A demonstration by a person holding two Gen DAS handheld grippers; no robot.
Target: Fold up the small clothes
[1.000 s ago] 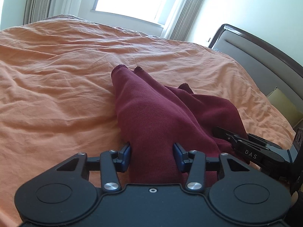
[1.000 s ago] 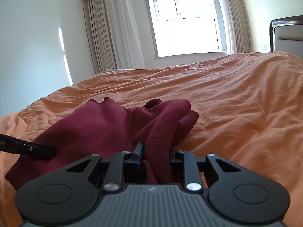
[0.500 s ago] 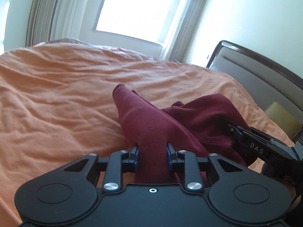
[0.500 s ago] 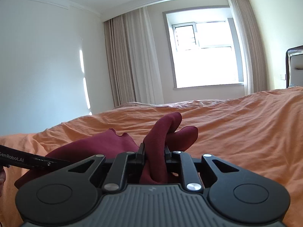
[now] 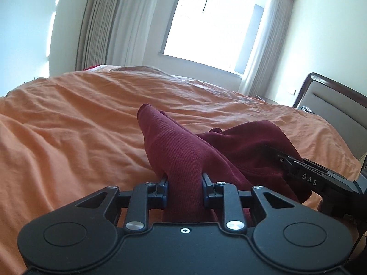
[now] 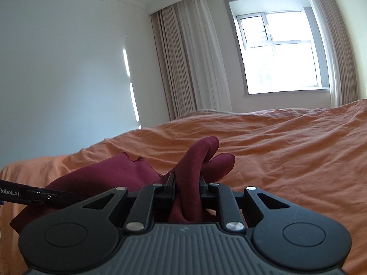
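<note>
A dark red knit garment [image 5: 183, 151] is lifted off the orange bedspread [image 5: 68, 126]. My left gripper [image 5: 184, 183] is shut on a bunched fold of it, which rises forward between the fingers. My right gripper [image 6: 187, 184] is shut on another bunched part of the same garment [image 6: 195, 160]. The right gripper also shows in the left wrist view [image 5: 305, 176] at the right, against the cloth. The left gripper's finger shows in the right wrist view [image 6: 39, 193] at the left edge.
The orange bedspread [image 6: 286, 149] spreads wide on all sides. A padded headboard [image 5: 339, 105] stands at the right. A window [image 6: 279, 52] with curtains is at the far wall. A white wall [image 6: 68, 80] is at the left.
Both grippers have closed tighter on the red garment and lifted it; the views have tilted up, showing more wall and window.
</note>
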